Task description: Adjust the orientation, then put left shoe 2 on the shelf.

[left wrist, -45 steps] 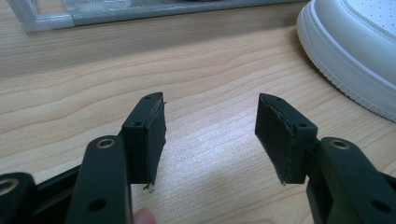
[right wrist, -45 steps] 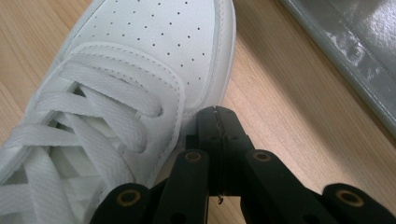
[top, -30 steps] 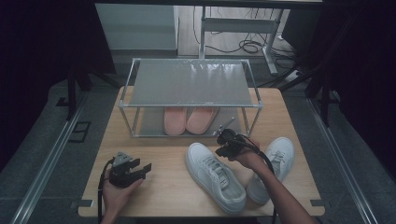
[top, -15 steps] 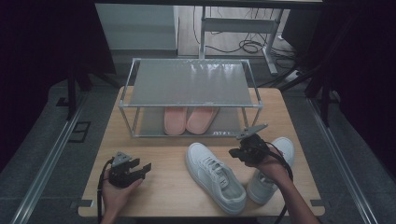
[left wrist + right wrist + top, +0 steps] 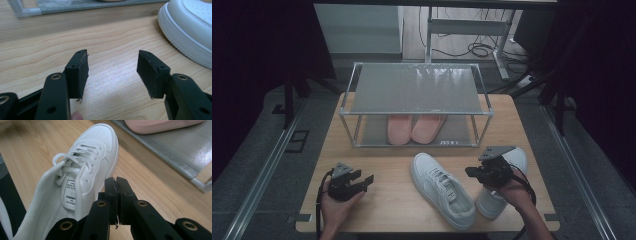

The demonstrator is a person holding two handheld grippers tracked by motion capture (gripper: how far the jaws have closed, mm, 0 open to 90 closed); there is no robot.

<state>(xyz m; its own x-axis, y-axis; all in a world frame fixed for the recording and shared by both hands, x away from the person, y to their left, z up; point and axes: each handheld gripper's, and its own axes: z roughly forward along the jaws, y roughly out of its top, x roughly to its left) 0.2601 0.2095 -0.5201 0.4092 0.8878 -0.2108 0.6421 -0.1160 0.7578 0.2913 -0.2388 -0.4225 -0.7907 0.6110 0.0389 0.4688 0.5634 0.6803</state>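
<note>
The right hand-held gripper (image 5: 474, 172) hovers low over the table (image 5: 392, 200), its jaws pressed together on nothing, between the two white sneakers. The nearer sneaker (image 5: 443, 188) lies on its sole at the middle of the table, toe pointing toward the shoe rack (image 5: 414, 89); the gripper sits just beside its laces. The second sneaker (image 5: 497, 197) lies under the person's right hand (image 5: 507, 182), near the table's right edge. The left hand-held gripper (image 5: 364, 181) rests near the front left of the table, jaws apart, well clear of the shoes. A pair of pink slippers (image 5: 414, 127) sits on the rack's lower shelf.
</note>
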